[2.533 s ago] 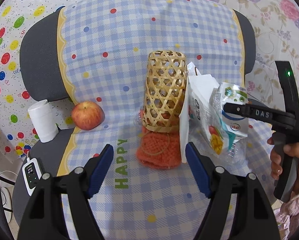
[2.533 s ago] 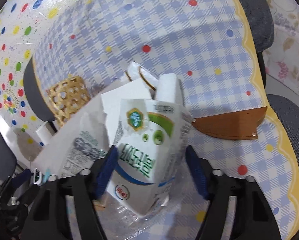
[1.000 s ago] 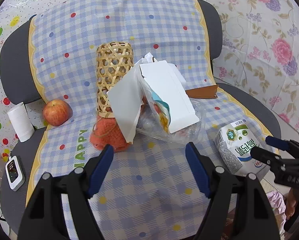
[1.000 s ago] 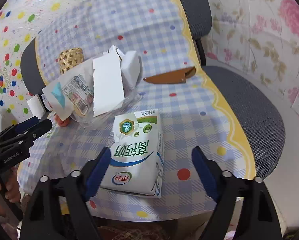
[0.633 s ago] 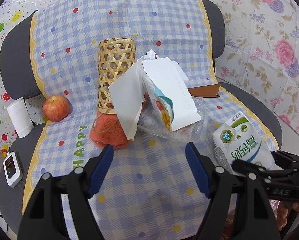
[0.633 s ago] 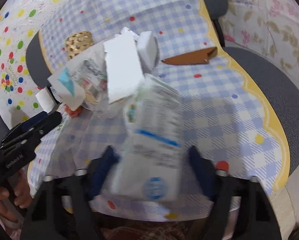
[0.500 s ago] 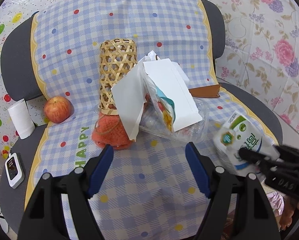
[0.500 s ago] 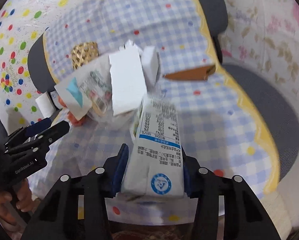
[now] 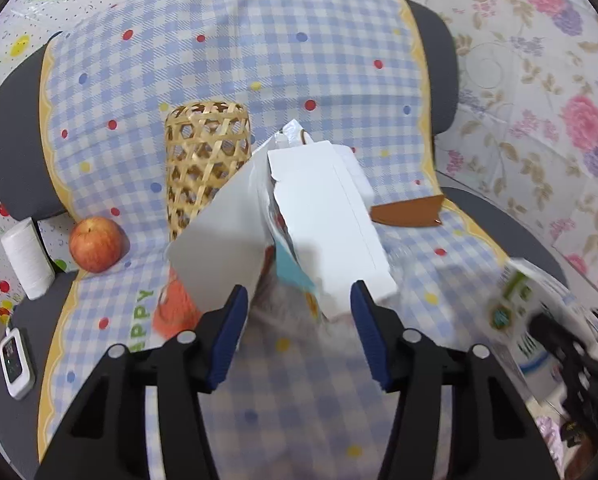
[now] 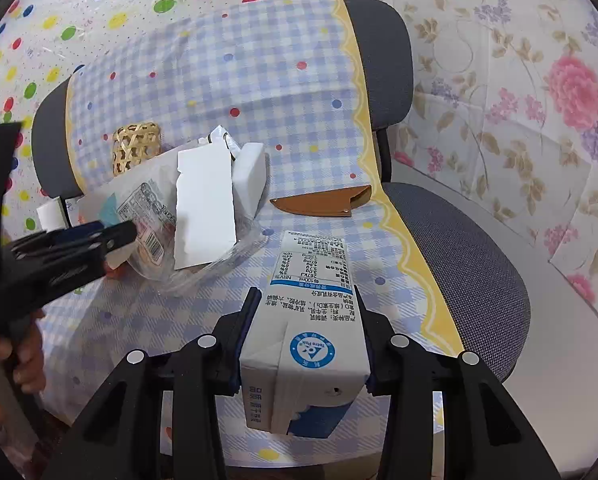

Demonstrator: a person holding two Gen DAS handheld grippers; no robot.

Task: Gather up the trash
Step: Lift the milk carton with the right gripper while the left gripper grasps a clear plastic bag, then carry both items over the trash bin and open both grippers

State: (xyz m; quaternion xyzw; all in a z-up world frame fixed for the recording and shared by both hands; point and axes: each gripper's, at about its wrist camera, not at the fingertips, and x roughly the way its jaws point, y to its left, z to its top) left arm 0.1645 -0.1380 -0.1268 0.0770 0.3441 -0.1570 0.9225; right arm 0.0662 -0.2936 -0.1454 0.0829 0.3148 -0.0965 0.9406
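Observation:
A clear plastic bag stuffed with white card, a white box and wrappers lies on the checked cloth of a chair seat. My left gripper is at the bag's near edge. Its jaws are closing with the bag's crumpled front between them, and I see no pad pressing on it. My right gripper holds a white and blue milk carton lengthwise, above the seat's front right. Its jaws are still closing, with both pads against the carton's sides. In the left wrist view the carton shows blurred at the right.
A woven bamboo basket stands behind the bag, with an orange knitted piece at its foot. An apple, a white roll and a small white device lie left. A brown leather sheath lies right.
The right gripper shut on the carton that lay on the seat and lifted it. The left gripper moved forward up to the bag and its jaws narrowed.

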